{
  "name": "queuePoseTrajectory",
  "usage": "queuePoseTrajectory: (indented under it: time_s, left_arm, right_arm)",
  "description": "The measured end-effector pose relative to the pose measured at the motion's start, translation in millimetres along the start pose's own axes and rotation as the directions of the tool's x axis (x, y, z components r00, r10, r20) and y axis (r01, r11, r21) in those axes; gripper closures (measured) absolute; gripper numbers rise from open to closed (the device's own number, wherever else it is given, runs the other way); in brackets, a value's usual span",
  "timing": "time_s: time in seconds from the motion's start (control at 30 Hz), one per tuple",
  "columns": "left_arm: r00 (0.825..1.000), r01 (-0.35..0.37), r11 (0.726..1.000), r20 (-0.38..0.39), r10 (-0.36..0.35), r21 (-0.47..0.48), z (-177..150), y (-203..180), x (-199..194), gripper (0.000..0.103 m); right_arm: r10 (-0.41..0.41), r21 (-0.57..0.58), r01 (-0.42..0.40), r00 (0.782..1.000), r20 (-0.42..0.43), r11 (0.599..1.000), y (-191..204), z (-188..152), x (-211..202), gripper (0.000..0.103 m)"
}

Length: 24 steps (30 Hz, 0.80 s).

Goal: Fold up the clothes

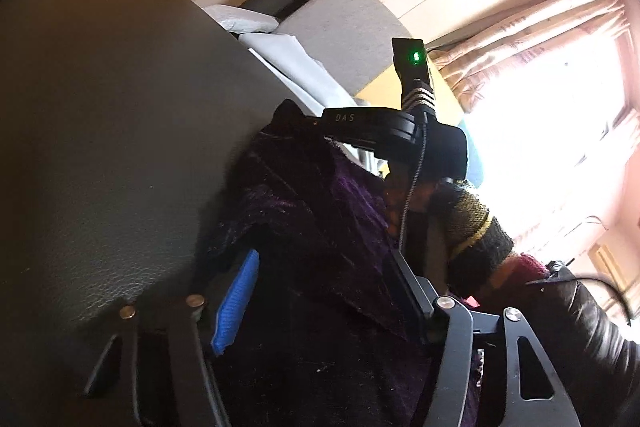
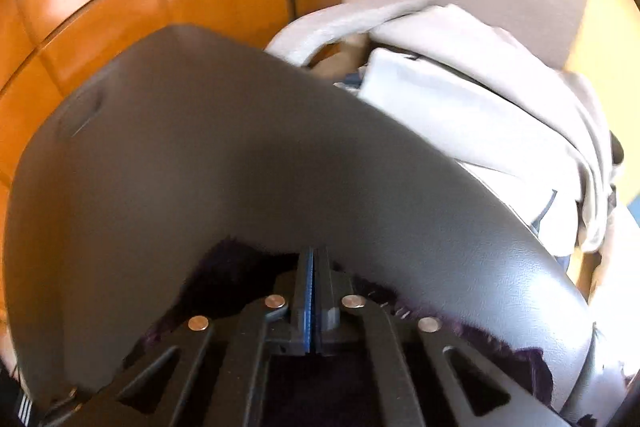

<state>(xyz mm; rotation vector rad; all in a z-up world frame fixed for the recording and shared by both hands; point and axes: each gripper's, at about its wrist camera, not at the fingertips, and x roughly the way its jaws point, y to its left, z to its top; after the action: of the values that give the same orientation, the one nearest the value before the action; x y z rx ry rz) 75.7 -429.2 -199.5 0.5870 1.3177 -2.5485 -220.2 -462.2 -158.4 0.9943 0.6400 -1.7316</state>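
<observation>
Here, a dark purple garment (image 1: 320,247) lies bunched on a grey leather seat (image 1: 120,147).
The left claw (image 1: 332,291) stands spread with the garment between its fingers; the right claw (image 2: 313,291) is pressed together at the garment's far edge, whether pinching cloth I cannot tell. Pale clothes (image 2: 460,99) lie beyond the seat's far edge.

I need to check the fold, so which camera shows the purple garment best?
The left wrist view: the purple garment fills its middle, draped between the left gripper's fingers. The right wrist view shows only a dark fringe behind the shut right gripper.
</observation>
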Motion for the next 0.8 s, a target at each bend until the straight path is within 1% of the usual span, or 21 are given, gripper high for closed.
queuePoseTrajectory:
  time_s: [0.1, 0.13, 0.17, 0.2, 0.23, 0.27, 0.3, 0.37, 0.4, 0.47, 0.5, 0.53, 0.63, 0.67, 0.73, 0.77, 0.8]
  left_arm:
    - [1.0, -0.028, 1.0, -0.002, 0.028, 0.005, -0.2, -0.9, -4.0, 0.039]
    - [0.999, -0.04, 0.999, -0.003, 0.04, 0.008, -0.3, -1.0, -7.0, 0.038]
    - [0.999, -0.052, 0.999, -0.004, 0.052, 0.011, -0.5, -1.1, -10.0, 0.036]
    - [0.998, -0.063, 0.998, -0.005, 0.063, 0.014, -0.4, -1.2, -13.3, 0.03]
    - [0.998, -0.069, 0.997, -0.008, 0.07, 0.023, 1.1, -1.1, -18.6, 0.025]
    - [0.997, -0.076, 0.997, -0.011, 0.076, 0.032, 2.6, -1.0, -23.9, 0.018]
    - [0.996, -0.083, 0.996, -0.014, 0.083, 0.04, 4.3, -0.8, -29.1, 0.017]
    - [0.994, -0.107, 0.993, -0.022, 0.108, 0.06, 12.5, 1.5, -39.1, 0.016]
    - [0.993, -0.109, 0.991, -0.031, 0.112, 0.074, 18.0, 3.1, -42.9, 0.016]
    - [0.985, -0.162, 0.98, -0.037, 0.168, 0.118, 28.2, 4.1, -45.7, 0.015]
    - [0.982, -0.172, 0.975, -0.052, 0.181, 0.144, 33.4, 3.7, -42.9, 0.015]
    - [0.982, -0.167, 0.973, -0.06, 0.178, 0.157, 37.2, 1.9, -40.3, 0.015]
    - [0.979, -0.157, 0.968, -0.096, 0.178, 0.194, 41.9, -5.1, -26.8, 0.015]
    - [0.975, -0.171, 0.964, -0.106, 0.195, 0.205, 43.1, -7.8, -18.1, 0.015]
    - [0.969, -0.168, 0.961, -0.141, 0.202, 0.221, 41.4, -11.2, -4.9, 0.016]
    - [0.961, -0.184, 0.958, -0.166, 0.222, 0.218, 39.9, -9.8, 1.6, 0.019]
    - [0.951, -0.201, 0.956, -0.191, 0.243, 0.215, 38.5, -8.3, 8.1, 0.034]
  right_arm:
    - [-0.06, -0.019, 0.06, 0.998, 0.021, 0.998, 0.6, 2.1, 1.3, 0.103]
    - [-0.071, -0.016, 0.072, 0.997, 0.032, 0.997, 0.0, 2.4, -2.1, 0.099]
    - [-0.075, -0.003, 0.076, 0.996, 0.049, 0.997, -2.0, 2.4, -8.0, 0.099]
    - [-0.079, 0.005, 0.079, 0.995, 0.069, 0.997, -4.4, 1.6, -16.9, 0.099]
    - [-0.067, 0.006, 0.066, 0.994, 0.086, 0.998, -5.4, -1.9, -28.4, 0.099]
    - [-0.042, 0.005, 0.042, 0.994, 0.098, 0.999, -4.9, -7.1, -40.1, 0.097]
    - [-0.018, 0.004, 0.017, 0.994, 0.11, 1.0, -4.5, -12.2, -51.8, 0.095]
    - [0.043, -0.014, -0.042, 0.993, 0.111, 0.999, -3.6, -31.9, -71.9, 0.094]
    - [0.062, -0.024, -0.06, 0.993, 0.103, 0.998, -1.1, -45.5, -81.4, 0.094]
    - [0.058, -0.031, -0.056, 0.995, 0.085, 0.998, 0.6, -74.7, -93.5, 0.094]
    - [0.051, -0.026, -0.049, 0.996, 0.079, 0.998, -1.1, -88.0, -96.8, 0.094]
    - [0.042, -0.017, -0.041, 0.996, 0.075, 0.999, -4.2, -100.4, -98.6, 0.094]
    - [0.002, 0.075, -0.008, 0.996, 0.088, 0.997, -20.9, -132.1, -101.6, 0.094]
    - [-0.022, 0.11, 0.011, 0.995, 0.099, 0.994, -30.3, -141.7, -102.8, 0.094]
    - [-0.061, 0.168, 0.039, 0.99, 0.124, 0.985, -46.4, -157.1, -106.6, 0.094]
    - [-0.065, 0.201, 0.035, 0.987, 0.145, 0.979, -50.0, -162.6, -109.6, 0.094]
    - [-0.08, 0.225, 0.042, 0.984, 0.162, 0.973, -53.5, -165.8, -111.1, 0.094]
